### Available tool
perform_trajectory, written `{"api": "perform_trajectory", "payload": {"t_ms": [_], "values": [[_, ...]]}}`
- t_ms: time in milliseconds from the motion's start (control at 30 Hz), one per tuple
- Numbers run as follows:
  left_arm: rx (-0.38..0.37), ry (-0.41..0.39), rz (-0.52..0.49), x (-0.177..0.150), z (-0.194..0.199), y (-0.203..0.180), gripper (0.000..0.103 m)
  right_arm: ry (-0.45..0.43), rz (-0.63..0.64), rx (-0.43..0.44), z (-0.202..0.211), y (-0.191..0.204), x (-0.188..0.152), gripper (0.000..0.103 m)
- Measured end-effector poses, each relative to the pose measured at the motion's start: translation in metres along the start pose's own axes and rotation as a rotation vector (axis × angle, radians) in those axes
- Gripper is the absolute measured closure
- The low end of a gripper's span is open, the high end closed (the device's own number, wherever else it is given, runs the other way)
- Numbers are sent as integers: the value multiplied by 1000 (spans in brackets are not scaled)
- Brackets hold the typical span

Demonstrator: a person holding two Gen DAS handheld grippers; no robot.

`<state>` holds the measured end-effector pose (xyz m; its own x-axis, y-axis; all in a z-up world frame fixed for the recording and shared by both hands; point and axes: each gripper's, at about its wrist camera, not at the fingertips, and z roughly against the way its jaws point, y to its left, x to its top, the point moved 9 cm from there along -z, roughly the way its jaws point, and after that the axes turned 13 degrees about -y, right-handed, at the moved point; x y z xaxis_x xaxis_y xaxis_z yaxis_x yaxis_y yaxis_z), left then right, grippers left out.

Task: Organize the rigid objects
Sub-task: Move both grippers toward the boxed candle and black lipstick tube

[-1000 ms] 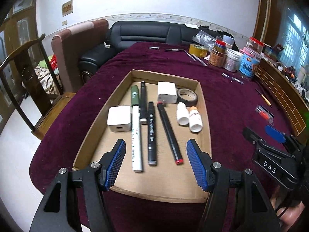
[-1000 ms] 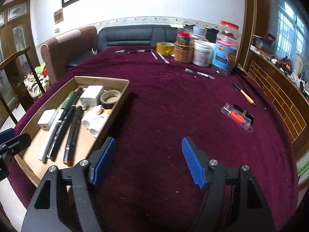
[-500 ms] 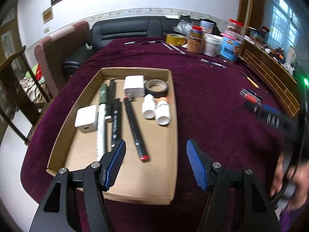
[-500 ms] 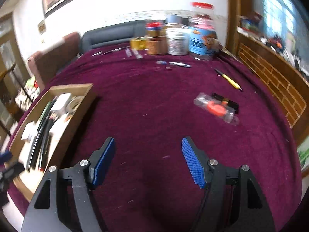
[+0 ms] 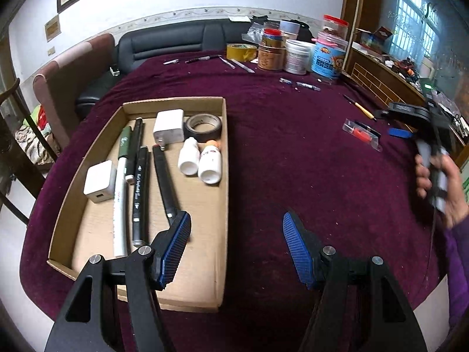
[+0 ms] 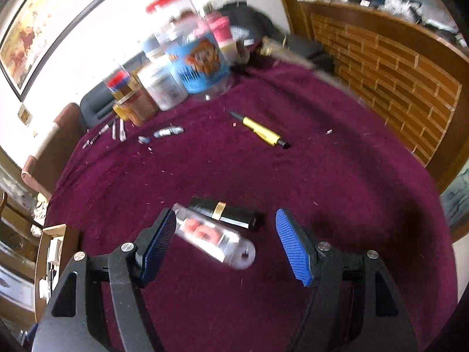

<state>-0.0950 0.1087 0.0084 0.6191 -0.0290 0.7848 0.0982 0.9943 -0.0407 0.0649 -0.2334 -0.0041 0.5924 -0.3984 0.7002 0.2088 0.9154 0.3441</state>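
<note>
A shallow cardboard tray [image 5: 224, 158] on the purple tablecloth holds pens [image 5: 139, 182], two white chargers [image 5: 168, 126], a tape roll [image 5: 202, 126] and two white bottles [image 5: 209, 162]. My left gripper [image 5: 236, 249] is open and empty over the tray's right front corner. My right gripper [image 6: 224, 243] is open, low over a clear blister pack with a red item [image 6: 212, 242], which lies between its fingers. A black lighter-like case with a gold band [image 6: 224, 212] lies just beyond. In the left wrist view the right gripper [image 5: 410, 123] is at the far right beside that pack [image 5: 362, 135].
A yellow pen [image 6: 261, 130] lies further out. Jars and tubs [image 6: 193, 64] stand at the table's back, with small pens and bits [image 6: 168, 132] near them. A yellow tape roll [image 5: 241, 51] sits by the jars. A wooden wall edges the table on the right.
My right gripper has swung right and down to the blister pack, from near the tray. My left gripper has shifted right, from over the tray's middle to its right edge.
</note>
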Motion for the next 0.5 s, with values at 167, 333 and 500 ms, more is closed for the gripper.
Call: {"api": "perform_trajectory", "payload": {"t_ms": [167, 333, 500], "values": [[0, 5, -20, -2, 2, -5, 43, 66, -27, 40, -47, -1, 0, 33], [-10, 12, -16, -3, 0, -7, 43, 132, 9, 138, -56, 22, -10, 31], [-46, 28, 3, -4, -4, -13, 43, 283, 115, 391, -23, 82, -63, 31]]}}
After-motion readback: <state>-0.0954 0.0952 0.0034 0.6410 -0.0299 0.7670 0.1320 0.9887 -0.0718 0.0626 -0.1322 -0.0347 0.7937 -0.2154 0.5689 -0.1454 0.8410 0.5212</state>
